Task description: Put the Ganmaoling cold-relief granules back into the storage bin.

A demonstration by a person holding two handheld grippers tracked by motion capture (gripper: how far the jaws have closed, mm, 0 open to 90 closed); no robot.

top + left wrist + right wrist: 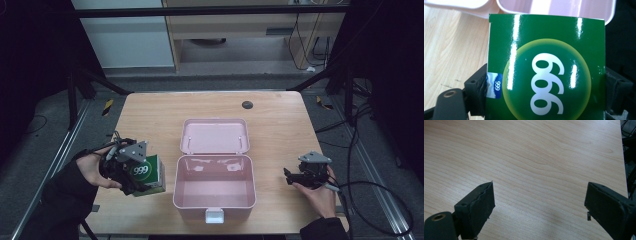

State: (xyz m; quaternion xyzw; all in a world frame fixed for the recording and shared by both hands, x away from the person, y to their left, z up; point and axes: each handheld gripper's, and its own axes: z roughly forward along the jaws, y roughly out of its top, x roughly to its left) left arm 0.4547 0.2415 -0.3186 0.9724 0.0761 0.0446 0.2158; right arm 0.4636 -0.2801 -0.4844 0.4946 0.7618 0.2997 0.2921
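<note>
- High view: the left hand-held gripper [142, 175] is clamped on a green "999" medicine box [148, 174], with the person's left hand [95, 169] behind it. The box sits just left of the open pink storage case [214, 196], close to its left wall but not touching it; whether the box rests on the wooden worktop [150, 115] or hangs above it I cannot tell.
- High view: the case's lid [215, 135] lies flat behind its tray, and a white latch [215, 216] sits at the near rim.
- High view: the right hand-held gripper [289, 176] is low over the worktop, well right of the case, pointing toward it, in the person's right hand [320, 192].
- Left gripper view: the green box [546, 70] sits squarely between the two black jaws, both pads pressing its sides. The pale rim of the pink case [554, 8] lies just beyond it, and worktop [451, 50] shows at the left.
- Right gripper view: the right hand-held gripper [539, 202] has its jaws spread wide with nothing between them, bare worktop [536, 157] beneath.
</note>
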